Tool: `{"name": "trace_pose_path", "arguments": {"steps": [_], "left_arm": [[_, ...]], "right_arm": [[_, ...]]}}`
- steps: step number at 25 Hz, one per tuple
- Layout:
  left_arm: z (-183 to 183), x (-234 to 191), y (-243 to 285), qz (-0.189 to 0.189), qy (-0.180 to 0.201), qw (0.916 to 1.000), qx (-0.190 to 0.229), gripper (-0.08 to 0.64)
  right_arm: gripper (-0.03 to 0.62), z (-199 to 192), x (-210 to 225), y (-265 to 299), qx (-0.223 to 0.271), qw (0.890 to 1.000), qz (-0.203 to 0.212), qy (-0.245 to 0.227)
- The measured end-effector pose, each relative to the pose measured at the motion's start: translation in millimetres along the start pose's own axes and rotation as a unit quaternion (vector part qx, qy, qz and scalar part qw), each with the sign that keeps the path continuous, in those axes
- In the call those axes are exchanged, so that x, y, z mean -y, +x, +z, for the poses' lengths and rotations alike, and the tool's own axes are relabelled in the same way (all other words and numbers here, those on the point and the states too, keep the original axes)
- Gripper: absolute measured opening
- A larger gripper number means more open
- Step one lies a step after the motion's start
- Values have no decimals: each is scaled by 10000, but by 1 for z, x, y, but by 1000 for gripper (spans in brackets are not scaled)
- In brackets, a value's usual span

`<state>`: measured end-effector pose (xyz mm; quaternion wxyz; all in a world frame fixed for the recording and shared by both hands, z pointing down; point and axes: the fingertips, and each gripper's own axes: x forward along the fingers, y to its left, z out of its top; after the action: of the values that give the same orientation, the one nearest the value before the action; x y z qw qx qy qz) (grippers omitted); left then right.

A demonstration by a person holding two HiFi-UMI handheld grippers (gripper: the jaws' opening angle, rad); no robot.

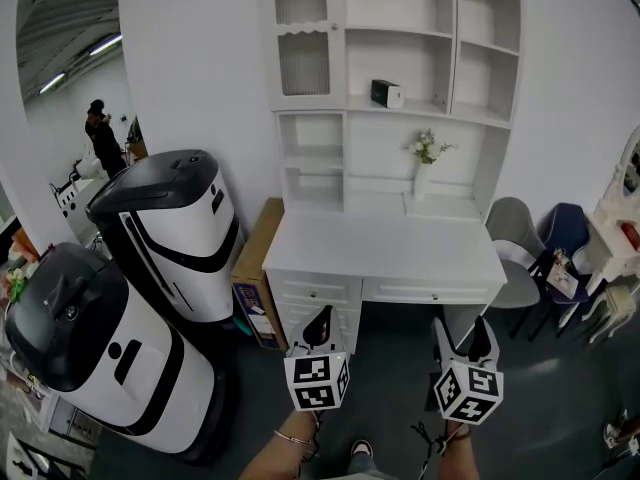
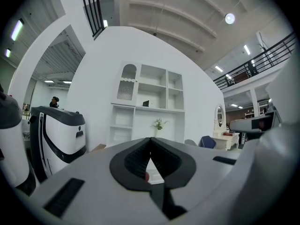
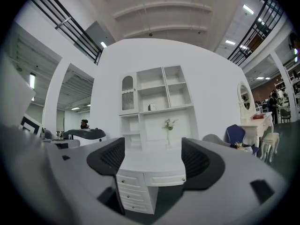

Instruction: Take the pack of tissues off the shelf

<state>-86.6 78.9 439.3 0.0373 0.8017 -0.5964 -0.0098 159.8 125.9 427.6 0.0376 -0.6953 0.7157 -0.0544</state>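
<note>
While pack of tissues [image 1: 386,93] sits on middle shelf [image 1: 425,106], well apart: left gripper [image 1: 320,320] clenched empty, right gripper [image 1: 461,331] spread empty. Pack judged light, soft, crushable; grip across narrow sides.

My left gripper [image 1: 321,315] and right gripper [image 1: 462,330] are dark-tipped. Each has a white marker cube [image 1: 318,381] at its near end, printed with black square patterns. In the gripper views, both bodies are smooth matte grey plastic, with black ribbed pads [image 2: 133,158] set in black surrounds and dark rectangular slots [image 2: 65,196] nearer the camera. I wear a thin bracelet [image 1: 292,437] on the left wrist. A dark cord [image 1: 428,436] loops at the right.
</note>
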Motion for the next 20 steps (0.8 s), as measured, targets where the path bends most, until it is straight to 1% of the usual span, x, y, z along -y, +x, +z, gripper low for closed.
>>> {"name": "trace_pose_path", "arguments": {"steps": [10,16,20], "left_arm": [[20,-10,85,342,-59,9993,142,17],[22,-13,131,489,-44,9987,133,17],[20,-12,150,552,-26,9984,112,17]], "right_arm": [[373,27,22,99,67,9995,311,-79],[370,29,36,149,47,9990,451,-63],[368,26,46,173,24,9989,475,-8]]}}
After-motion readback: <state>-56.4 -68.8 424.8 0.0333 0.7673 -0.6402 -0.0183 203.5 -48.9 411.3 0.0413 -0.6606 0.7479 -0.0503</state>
